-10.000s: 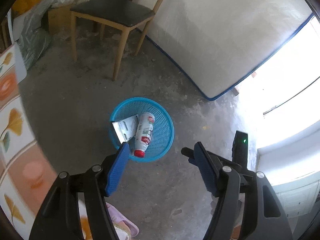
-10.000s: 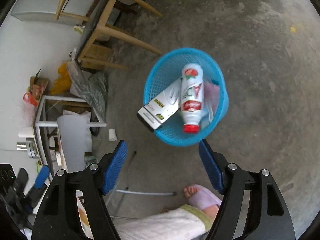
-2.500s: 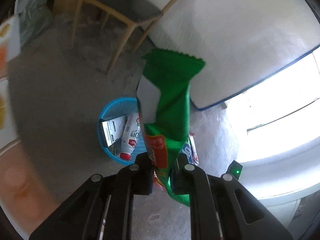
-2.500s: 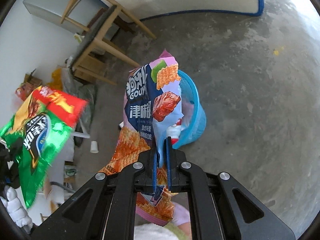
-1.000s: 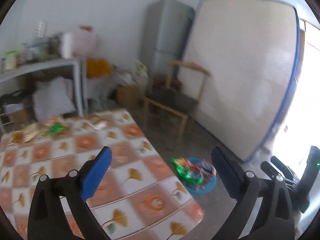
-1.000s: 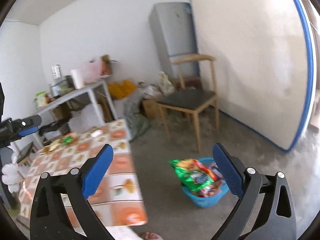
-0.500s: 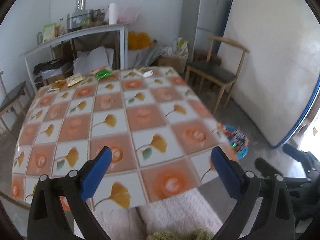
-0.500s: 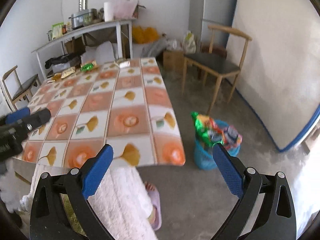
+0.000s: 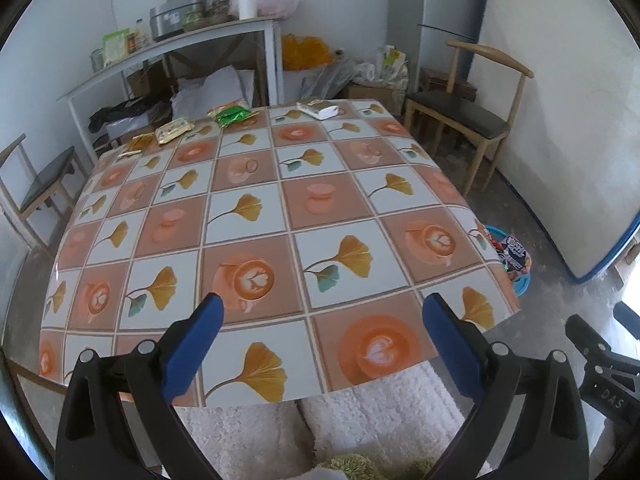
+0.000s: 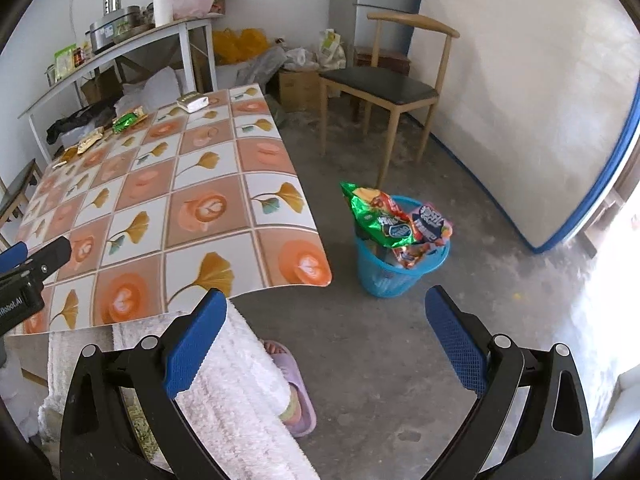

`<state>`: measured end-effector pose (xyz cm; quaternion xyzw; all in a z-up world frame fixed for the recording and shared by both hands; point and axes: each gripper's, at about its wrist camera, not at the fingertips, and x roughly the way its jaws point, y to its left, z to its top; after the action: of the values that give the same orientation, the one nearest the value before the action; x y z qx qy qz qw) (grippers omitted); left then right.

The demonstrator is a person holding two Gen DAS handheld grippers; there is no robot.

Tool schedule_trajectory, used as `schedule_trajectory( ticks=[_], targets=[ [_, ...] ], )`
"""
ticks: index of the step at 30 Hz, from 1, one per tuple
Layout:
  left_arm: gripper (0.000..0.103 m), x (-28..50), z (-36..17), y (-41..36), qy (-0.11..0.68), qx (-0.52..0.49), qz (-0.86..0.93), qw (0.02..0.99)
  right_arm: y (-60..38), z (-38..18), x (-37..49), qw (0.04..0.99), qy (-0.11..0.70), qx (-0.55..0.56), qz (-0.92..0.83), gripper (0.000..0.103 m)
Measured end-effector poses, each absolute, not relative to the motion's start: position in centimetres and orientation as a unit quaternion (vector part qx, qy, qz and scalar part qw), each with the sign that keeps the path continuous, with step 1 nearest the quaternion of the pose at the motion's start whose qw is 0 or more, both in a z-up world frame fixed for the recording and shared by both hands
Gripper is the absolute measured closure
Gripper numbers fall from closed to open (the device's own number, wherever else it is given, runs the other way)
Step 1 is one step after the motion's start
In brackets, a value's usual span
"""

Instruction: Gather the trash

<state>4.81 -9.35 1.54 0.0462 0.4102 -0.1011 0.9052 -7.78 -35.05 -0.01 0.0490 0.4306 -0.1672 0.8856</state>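
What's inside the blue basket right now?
The blue basket holds a green snack bag and a pink snack bag sticking out on top. Anything beneath them is covered.

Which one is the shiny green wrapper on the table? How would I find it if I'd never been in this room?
Start at the big table with the orange and white leaf-patterned cloth and look to its far edge, near the grey shelf. A row of small packets lies there; the shiny green wrapper is toward the middle of that row. Its neighbours are yellow-gold packets on one side and a white packet on the other, so it is the only bright green one.
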Motion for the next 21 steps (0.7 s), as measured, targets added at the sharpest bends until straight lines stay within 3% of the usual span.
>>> schedule_trajectory(
  ticks=[21],
  targets=[
    [0.006,4.9,1.5,-9.7,0.405,0.07,-0.08,0.908,-37.5,-0.1,-7.7,0.889,0.42,0.052,-0.175,0.007]
  ],
)
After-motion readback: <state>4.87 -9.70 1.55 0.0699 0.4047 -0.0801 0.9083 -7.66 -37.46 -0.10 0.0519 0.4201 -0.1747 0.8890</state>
